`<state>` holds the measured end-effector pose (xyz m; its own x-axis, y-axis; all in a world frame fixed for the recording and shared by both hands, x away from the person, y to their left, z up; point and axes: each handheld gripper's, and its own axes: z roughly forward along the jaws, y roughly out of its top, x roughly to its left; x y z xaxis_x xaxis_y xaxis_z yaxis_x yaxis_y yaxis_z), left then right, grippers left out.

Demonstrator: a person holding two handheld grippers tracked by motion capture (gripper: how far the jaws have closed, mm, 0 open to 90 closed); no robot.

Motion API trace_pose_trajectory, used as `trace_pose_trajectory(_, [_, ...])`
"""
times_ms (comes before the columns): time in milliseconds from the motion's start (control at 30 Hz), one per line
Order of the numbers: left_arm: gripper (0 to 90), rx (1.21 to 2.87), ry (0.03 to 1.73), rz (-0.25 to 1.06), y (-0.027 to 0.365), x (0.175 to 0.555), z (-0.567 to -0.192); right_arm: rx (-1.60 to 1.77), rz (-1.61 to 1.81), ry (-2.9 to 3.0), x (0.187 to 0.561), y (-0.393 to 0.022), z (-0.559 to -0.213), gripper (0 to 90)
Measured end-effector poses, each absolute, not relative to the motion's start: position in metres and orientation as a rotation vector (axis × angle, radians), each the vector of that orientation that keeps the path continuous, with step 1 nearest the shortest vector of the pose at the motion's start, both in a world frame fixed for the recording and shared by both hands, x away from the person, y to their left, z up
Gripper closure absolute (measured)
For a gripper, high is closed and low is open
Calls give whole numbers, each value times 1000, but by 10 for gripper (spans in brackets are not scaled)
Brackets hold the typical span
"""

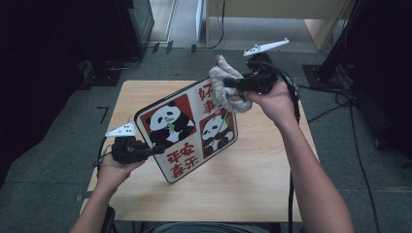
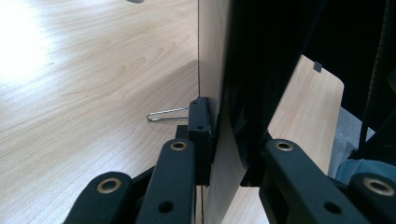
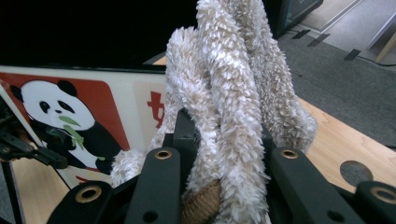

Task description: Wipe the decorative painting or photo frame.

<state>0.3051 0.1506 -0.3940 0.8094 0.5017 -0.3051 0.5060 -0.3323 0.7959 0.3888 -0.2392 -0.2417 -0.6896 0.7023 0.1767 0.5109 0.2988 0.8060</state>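
Note:
A square panda board (image 1: 187,128) with red panels and red characters stands tilted on its lower edge on the wooden table (image 1: 272,184). My left gripper (image 1: 154,150) is shut on the board's left edge, and in the left gripper view the board edge (image 2: 215,93) sits clamped between the black jaws. My right gripper (image 1: 232,83) is shut on a fluffy beige cloth (image 1: 224,87) at the board's top right corner. In the right gripper view the cloth (image 3: 233,102) bulges up between the jaws, with the panda board (image 3: 74,116) behind it at the left.
A thin wire clip (image 2: 166,115) lies on the table beside the board's back. Cables (image 1: 340,104) run over the grey carpet at the right. A dark cabinet (image 1: 136,19) and wooden furniture legs (image 1: 320,29) stand beyond the far edge.

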Motion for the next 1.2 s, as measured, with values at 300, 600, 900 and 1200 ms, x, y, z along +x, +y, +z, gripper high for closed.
trace_pose_trajectory(300, [799,1982,753,-8,151,305,-394,1124,1330,2384,392,-239,-260,733])
trace_pose_trajectory(600, [799,1980,753,-9,151,305,-394,1125,1341,2388,390,-242,-275,732])
trace_pose_trajectory(900, [798,1985,754,-2,150,305,-394,1126,1356,2388,384,-244,-289,731])
trace_pose_trajectory(1200, [794,1976,753,11,150,304,-395,1130,1355,2397,381,-248,-304,731])
